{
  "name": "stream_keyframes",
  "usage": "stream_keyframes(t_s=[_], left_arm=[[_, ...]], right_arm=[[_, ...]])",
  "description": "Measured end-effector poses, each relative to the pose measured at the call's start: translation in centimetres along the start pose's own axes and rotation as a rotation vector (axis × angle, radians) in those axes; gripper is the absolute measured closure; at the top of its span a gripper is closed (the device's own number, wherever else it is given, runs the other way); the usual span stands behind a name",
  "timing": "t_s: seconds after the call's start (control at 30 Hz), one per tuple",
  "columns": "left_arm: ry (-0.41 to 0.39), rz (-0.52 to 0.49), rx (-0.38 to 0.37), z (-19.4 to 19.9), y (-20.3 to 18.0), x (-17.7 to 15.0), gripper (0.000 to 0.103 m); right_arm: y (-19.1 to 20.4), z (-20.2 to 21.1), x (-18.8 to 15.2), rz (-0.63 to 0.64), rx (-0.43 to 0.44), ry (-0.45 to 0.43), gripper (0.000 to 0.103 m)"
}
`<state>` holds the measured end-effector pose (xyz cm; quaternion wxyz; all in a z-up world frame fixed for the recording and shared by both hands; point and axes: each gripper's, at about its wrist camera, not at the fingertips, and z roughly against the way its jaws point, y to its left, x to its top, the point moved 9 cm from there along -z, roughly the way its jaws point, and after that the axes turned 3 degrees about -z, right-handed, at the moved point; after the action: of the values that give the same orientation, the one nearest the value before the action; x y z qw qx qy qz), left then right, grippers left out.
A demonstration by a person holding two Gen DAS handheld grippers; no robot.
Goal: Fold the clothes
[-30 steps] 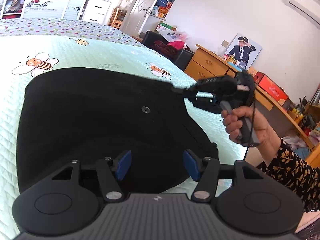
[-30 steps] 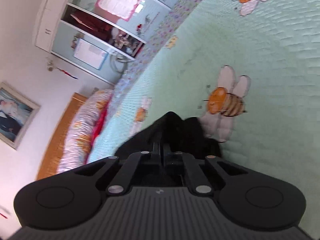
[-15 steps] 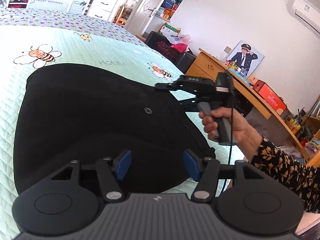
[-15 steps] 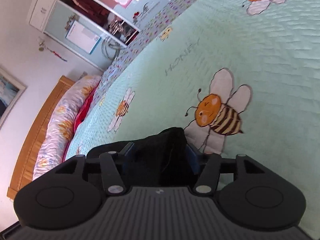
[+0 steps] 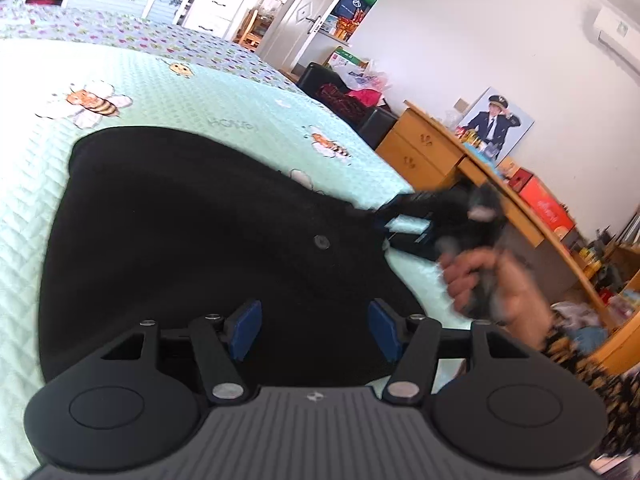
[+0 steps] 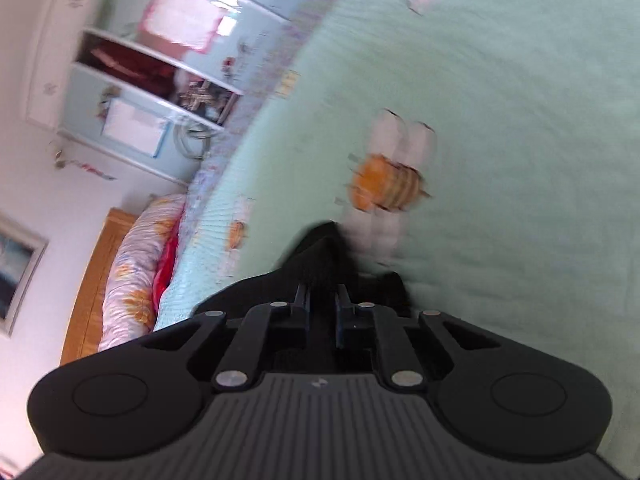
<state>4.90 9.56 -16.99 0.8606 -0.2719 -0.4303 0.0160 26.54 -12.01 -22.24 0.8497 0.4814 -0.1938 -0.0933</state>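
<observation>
Black garment (image 5: 192, 248) was spread flat on the bed (image 5: 36, 208), right on that mint green quilt with the cartoon bees, taking up most of the left wrist view. There was a small round button (image 5: 321, 242) showing on the cloth toward its right side.

The left gripper (image 5: 314, 330) hung just over the near edge of the garment with its blue pads (image 5: 245, 328) well apart, nothing pinched between them, so basically released.

The right gripper (image 6: 322, 312) was at the garment's right-hand corner, where the cloth came to a point. From its own camera the jaws were closing, with a fold of the black cloth standing up between the fingers and only a narrow gap left. Both shots of it were pretty blurry. The person's right hand (image 5: 486, 280) was wrapped round the handle, with a patterned sleeve (image 5: 580, 364) behind it.

Off past the bed edge sat a wooden desk (image 5: 424, 140) full of clutter, and a pillow (image 6: 136, 264) lay by the headboard.
</observation>
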Motion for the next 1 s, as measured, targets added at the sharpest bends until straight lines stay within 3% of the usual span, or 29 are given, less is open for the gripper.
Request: stream_keyframes(t_s=[0.07, 0.23, 0.37, 0.53, 0.67, 0.87, 0.97, 1.0], left_arm=[[-0.018, -0.024, -0.028, -1.0, -1.3, 1.6, 0.041], [-0.013, -0.125, -0.117, -5.5, -5.5, 4.8, 0.034], [0.179, -0.144, -0.07, -12.1, -4.9, 2.4, 0.036], [0.19, -0.167, -0.057, -12.7, -4.6, 1.7, 0.034], [0.202, -0.163, -0.063, -12.9, -4.3, 2.1, 0.034], [0.205, -0.188, -0.051, -12.9, -4.8, 1.6, 0.034], [0.205, -0.177, -0.054, -12.8, -4.8, 1.6, 0.034], [0.206, -0.176, -0.055, -12.8, -4.8, 1.6, 0.034]], right_arm=[[-0.7, -0.1, 0.0, -0.052, 0.05, -0.009, 0.089], [-0.1, 0.6, -0.3, 0.0, 0.035, -0.002, 0.089], [-0.8, 1.0, -0.5, 0.02, 0.023, 0.013, 0.089], [-1.5, 3.8, 0.3, 0.081, 0.052, -0.047, 0.086], [-4.1, 3.8, 0.8, -0.004, 0.06, -0.051, 0.086], [-4.2, 1.2, 0.8, 0.261, -0.045, -0.003, 0.086], [-3.2, 0.0, 0.5, 0.343, -0.022, 0.037, 0.086], [-2.8, -0.2, 0.5, 0.362, -0.01, 0.041, 0.079]])
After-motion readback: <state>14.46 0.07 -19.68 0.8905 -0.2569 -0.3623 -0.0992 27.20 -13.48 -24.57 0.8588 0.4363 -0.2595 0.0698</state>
